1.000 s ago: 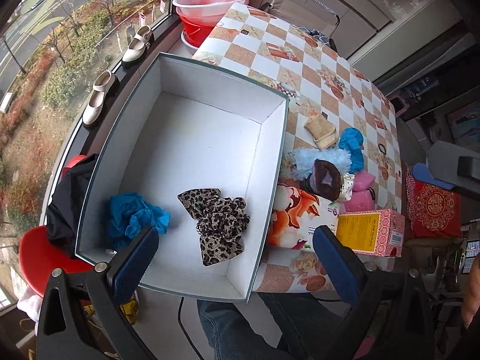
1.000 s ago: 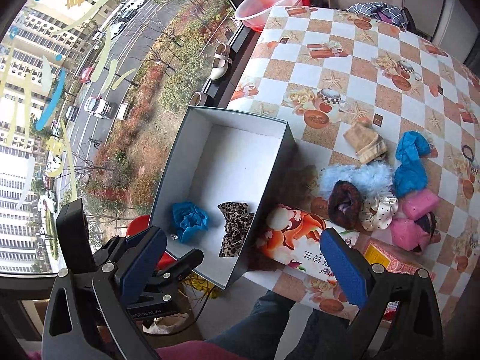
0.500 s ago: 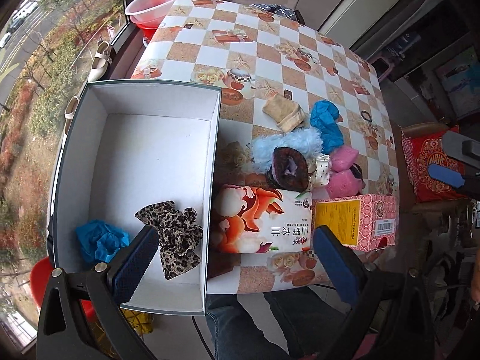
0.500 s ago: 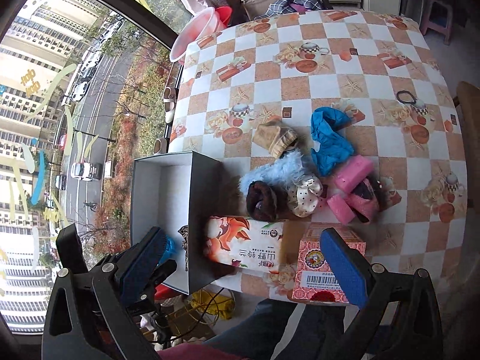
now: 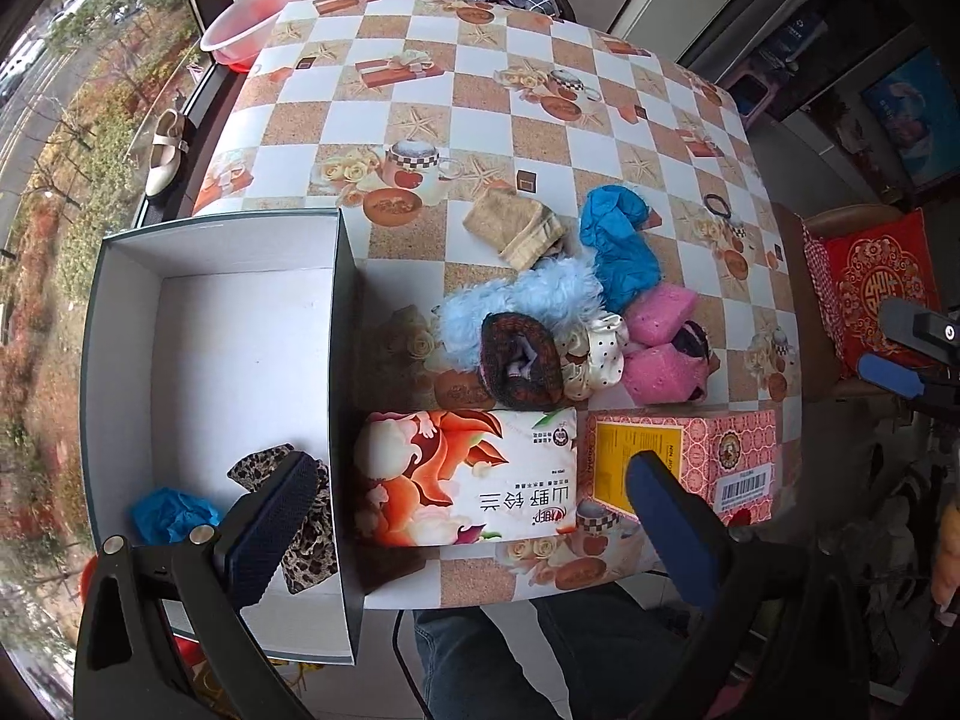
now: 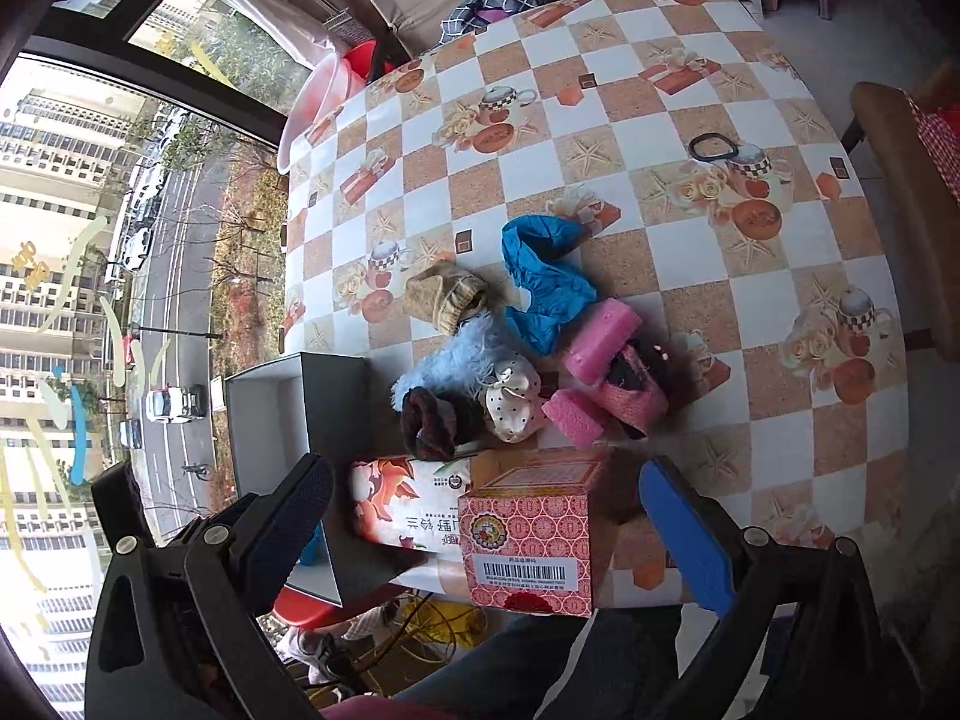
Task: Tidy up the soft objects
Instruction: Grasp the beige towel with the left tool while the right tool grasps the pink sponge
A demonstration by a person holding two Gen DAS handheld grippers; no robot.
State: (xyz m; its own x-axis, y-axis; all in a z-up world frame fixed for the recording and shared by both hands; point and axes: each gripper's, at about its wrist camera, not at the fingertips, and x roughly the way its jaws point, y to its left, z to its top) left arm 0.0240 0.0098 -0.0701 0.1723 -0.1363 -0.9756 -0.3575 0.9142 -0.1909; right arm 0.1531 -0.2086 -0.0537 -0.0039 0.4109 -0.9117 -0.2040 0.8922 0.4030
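The left gripper's (image 5: 462, 516) fingers (image 5: 273, 525) are spread wide with nothing between them, above the near edge of the desk (image 5: 492, 114); the right gripper's (image 6: 486, 531) fingers (image 6: 690, 534) are spread just as wide and empty, above the same edge further right.

The desk, covered in a checkered cloth, carries everything. At its near left corner sits a large open box (image 5: 120, 360) with a white inside, part of it overhanging the desk's left edge. Against the box's right wall, along the near edge, lies a flowered tissue pack (image 5: 468, 474), and touching its right end stands a pink carton (image 5: 708, 462) with a barcode (seen end-on in the right wrist view (image 6: 528, 540)).

Behind those two, toward the middle of the desk, the soft things lie heaped together: a blue cloth (image 5: 618, 246), a fluffy light-blue piece (image 5: 528, 300), pink sponges (image 5: 660, 342), a tan knitted piece (image 5: 516, 228), a dark brown scrunchie (image 5: 519, 360) touching the tissue pack's far side, and a cream dotted scrunchie (image 5: 594, 354) just beside it.

Inside the box, at its near end, a leopard-print scrunchie (image 5: 306, 528) and a smaller blue cloth (image 5: 168, 513) lie close together, partly hidden by the left finger.

A thin black hair tie (image 6: 711, 147) lies alone near the right edge.
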